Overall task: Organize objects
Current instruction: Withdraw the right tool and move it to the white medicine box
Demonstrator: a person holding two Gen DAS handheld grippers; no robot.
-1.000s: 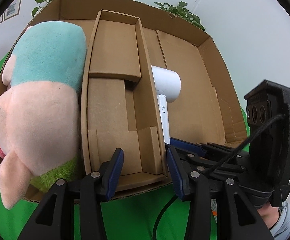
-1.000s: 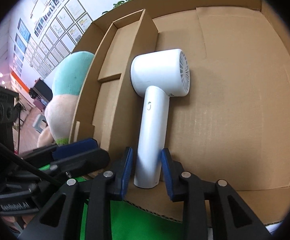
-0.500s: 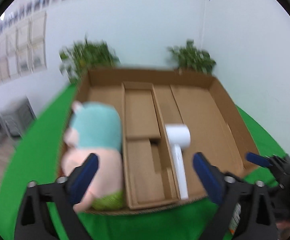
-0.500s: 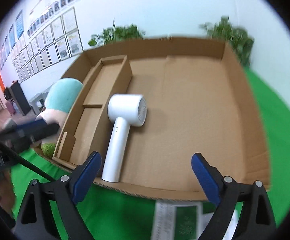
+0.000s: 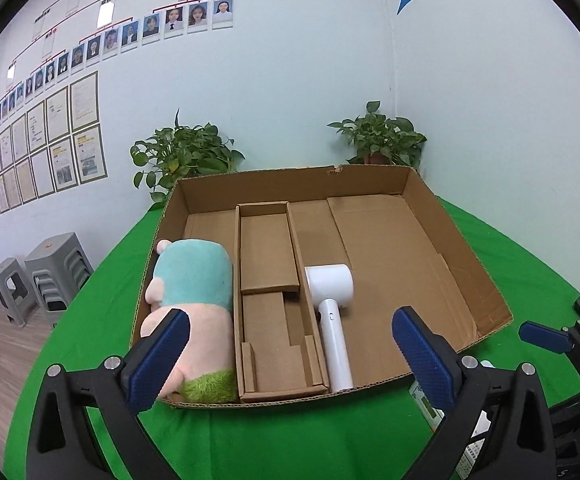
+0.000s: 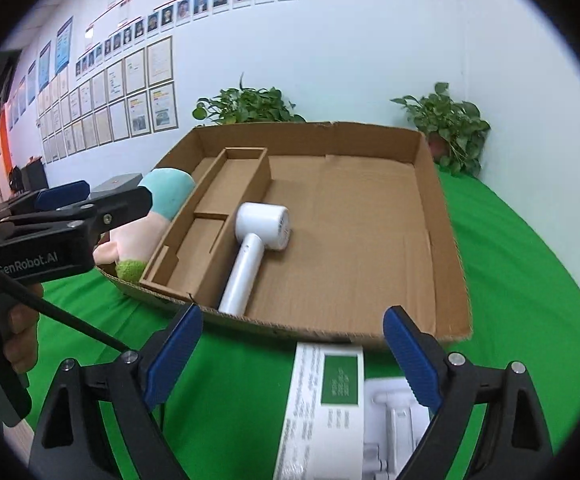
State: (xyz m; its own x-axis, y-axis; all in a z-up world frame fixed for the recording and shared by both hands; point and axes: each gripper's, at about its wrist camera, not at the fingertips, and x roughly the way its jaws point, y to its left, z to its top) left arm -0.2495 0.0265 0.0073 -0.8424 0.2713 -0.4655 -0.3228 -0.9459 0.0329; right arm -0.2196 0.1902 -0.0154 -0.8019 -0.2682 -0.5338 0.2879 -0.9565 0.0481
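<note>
While the left gripper (image 5: 290, 354) hangs spread wide and empty at the bottom of its view, the cardboard box (image 5: 462, 248) at centre frame already holds the plush toy (image 5: 190, 280) in its left section and the white hair dryer (image 5: 332, 304) right of the divider insert (image 5: 268, 276). Seen from the right wrist, the right gripper (image 6: 292, 354) is likewise released and empty at bottom centre, over a white packaging box (image 6: 330, 408) lying on the green cloth (image 6: 530, 280) outside the carton's near wall, which I judge is left to place.

white hair dryer (image 5: 332, 312), green tablecloth (image 5: 290, 440)

White box (image 6: 354, 412) cut off by bottom edge; its print too small to read.
</note>
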